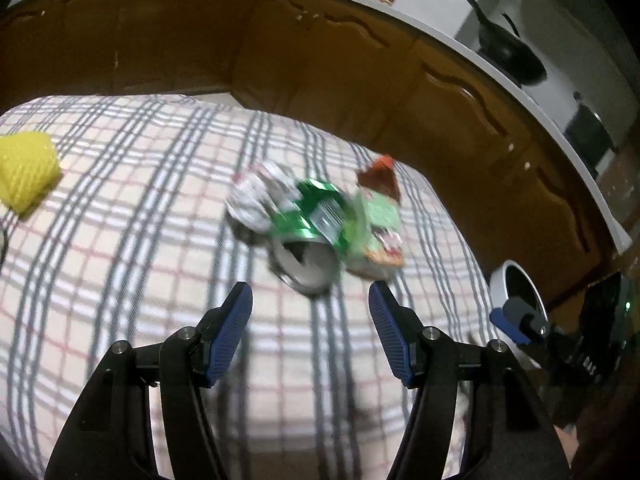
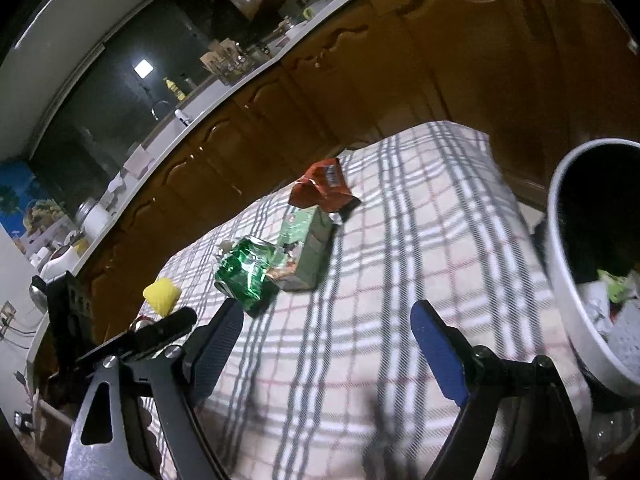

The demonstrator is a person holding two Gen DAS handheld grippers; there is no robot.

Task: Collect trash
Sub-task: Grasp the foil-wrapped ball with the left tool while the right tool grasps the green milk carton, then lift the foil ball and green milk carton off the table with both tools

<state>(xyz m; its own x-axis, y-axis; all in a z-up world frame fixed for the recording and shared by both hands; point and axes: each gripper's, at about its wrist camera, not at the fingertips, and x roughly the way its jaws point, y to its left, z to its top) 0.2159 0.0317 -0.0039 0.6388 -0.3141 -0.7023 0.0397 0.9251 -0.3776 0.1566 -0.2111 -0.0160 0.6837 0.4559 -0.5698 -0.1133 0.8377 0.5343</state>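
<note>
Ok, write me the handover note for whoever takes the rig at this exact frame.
Left gripper: open, empty, lined up just short of the crushed green can.
Right gripper: open, empty, over the checked cloth beside the white bin.
Done: some paper trash is already in the bin.
Left on the cloth: the can, the green carton touching it, the red wrapper behind, and the yellow foam net apart.

Both wrist views low over checked tablecloth [image 1: 140, 240]
</note>
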